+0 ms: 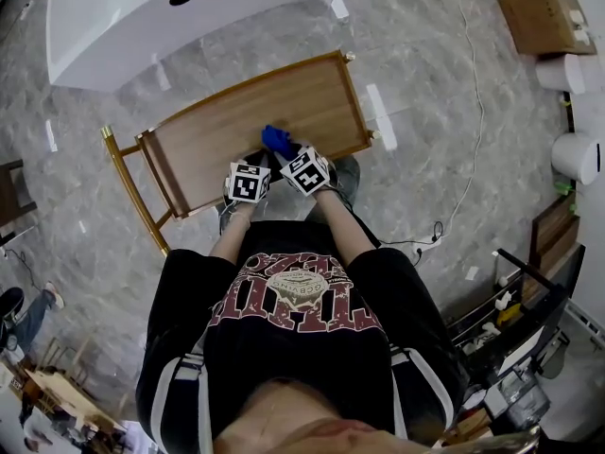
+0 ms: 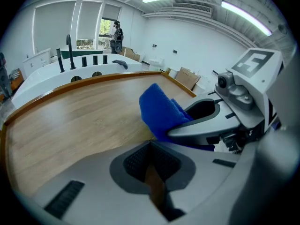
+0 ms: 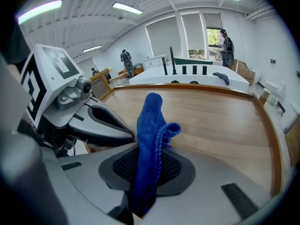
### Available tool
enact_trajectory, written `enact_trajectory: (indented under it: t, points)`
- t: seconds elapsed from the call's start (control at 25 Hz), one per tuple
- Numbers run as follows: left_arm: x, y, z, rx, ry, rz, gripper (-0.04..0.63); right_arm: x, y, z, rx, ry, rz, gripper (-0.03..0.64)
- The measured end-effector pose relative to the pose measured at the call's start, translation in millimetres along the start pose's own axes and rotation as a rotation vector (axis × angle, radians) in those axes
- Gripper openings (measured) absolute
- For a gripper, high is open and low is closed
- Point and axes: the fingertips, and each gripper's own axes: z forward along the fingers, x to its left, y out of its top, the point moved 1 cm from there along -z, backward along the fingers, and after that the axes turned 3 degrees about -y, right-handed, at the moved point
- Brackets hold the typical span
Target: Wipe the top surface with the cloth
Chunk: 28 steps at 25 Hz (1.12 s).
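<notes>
A blue cloth (image 1: 276,139) stands bunched above the near edge of the wooden table top (image 1: 265,112). My right gripper (image 1: 297,159) is shut on it. In the right gripper view the cloth (image 3: 151,125) rises upright from between the closed jaws of the right gripper (image 3: 149,159). My left gripper (image 1: 251,170) sits just to the left of it, nearly touching. In the left gripper view the left gripper (image 2: 151,150) is shut on nothing, and the cloth (image 2: 158,109) shows ahead to the right, held in the right gripper (image 2: 206,121).
A raised gold-coloured rim (image 1: 356,102) runs round the table top. Beyond the table stands a white bathtub (image 1: 132,22) with black fittings. A cardboard box (image 1: 542,13) and a white cable (image 1: 468,112) lie on the marble floor to the right. A person (image 3: 226,43) stands by the far window.
</notes>
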Motion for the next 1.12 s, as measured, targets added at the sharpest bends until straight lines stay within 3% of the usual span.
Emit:
enact_trajectory:
  t: [0.6,1.12]
  points:
    - [-5.5,16.1,7.4,0.019,-0.016,0.046,0.046,-16.9,-8.0,-8.9,0.026,-0.006,0.021,0.086]
    - [-32.0,33.1,29.0,0.07,-0.087,0.153,0.046,-59.9,-24.6,-29.1,0.042,-0.081,0.104,0.086]
